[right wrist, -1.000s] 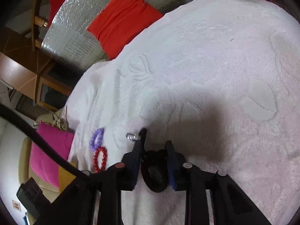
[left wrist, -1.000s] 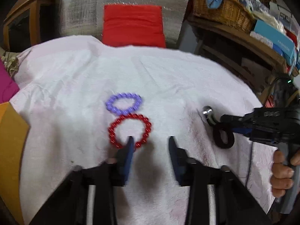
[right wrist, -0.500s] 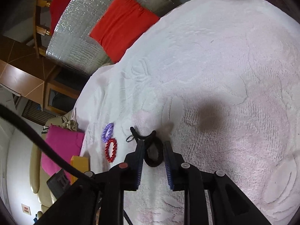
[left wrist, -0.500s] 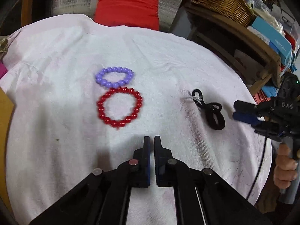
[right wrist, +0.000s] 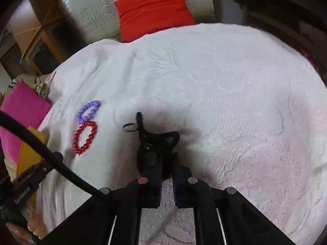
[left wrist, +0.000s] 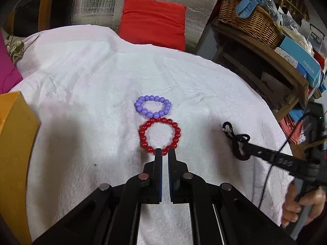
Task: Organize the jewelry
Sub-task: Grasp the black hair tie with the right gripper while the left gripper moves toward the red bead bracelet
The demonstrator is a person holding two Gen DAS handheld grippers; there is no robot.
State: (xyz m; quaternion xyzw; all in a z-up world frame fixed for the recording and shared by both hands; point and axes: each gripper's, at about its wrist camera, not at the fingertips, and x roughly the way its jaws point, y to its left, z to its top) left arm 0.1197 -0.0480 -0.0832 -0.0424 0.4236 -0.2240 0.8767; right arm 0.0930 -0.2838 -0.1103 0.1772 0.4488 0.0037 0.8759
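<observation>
Since a second earlier, both hand-held grippers had closed up: the left from a wide gap, the right onto the black cord. Left to right: the left hand-held gripper (left wrist: 165, 152) stood clenched on nothing, tips just short of the red bead bracelet (left wrist: 159, 135). That bracelet lay flat on the white towel (left wrist: 81, 102) covering the surface, touching the purple bead bracelet (left wrist: 152, 106) above it, probably lined up deliberately as sorted pieces. The right hand-held gripper (right wrist: 166, 159) was pinching the black cord necklace (right wrist: 152, 143), its ring clasp (right wrist: 129, 127) trailing on the towel, likely for dragging toward that row.
</observation>
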